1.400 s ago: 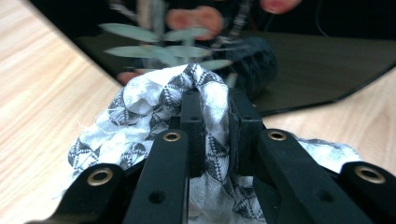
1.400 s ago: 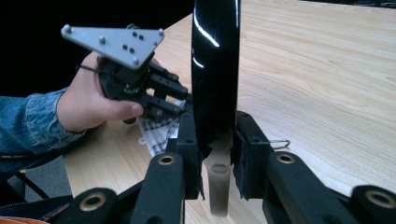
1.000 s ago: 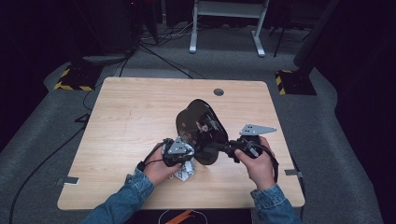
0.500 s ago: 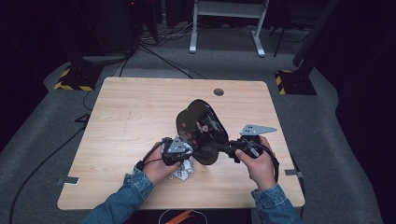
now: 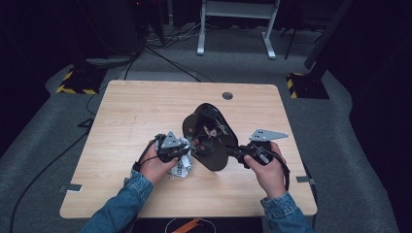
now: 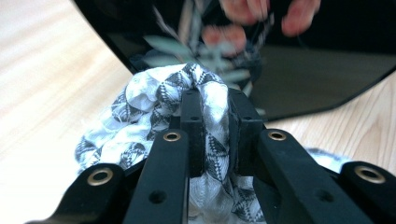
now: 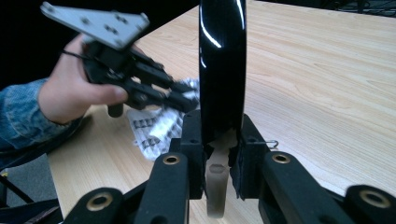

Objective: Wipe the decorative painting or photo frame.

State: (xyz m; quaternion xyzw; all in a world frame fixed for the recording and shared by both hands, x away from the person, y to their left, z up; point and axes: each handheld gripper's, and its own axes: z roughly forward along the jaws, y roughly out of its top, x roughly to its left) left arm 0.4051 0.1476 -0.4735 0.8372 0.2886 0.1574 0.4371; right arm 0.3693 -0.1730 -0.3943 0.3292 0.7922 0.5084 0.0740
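Observation:
A glossy black plate point(image 5: 209, 138) with a flower pattern stands tilted on edge over the wooden table point(image 5: 131, 111). My right gripper point(image 5: 232, 151) is shut on its right rim; its jaws have just been closing with the plate between them. In the right gripper view the plate point(image 7: 222, 60) shows edge-on, clamped in the right gripper point(image 7: 222, 135). My left gripper point(image 5: 187, 148) is shut on a white cloth point(image 5: 180, 167) with black triangles, held against the plate's left side. The left gripper view shows the left gripper point(image 6: 215, 105) pinching the cloth point(image 6: 140, 121) before the plate point(image 6: 308, 74).
The table has a round cable hole point(image 5: 227, 95) at its far edge. Behind it on the grey floor stand a white frame point(image 5: 235, 29), cables and two yellow-black striped blocks point(image 5: 77, 87). Bare wood lies to the left and beyond the plate.
My left gripper has shifted a little to the left and away with the cloth. The right gripper and the plate have stayed in place.

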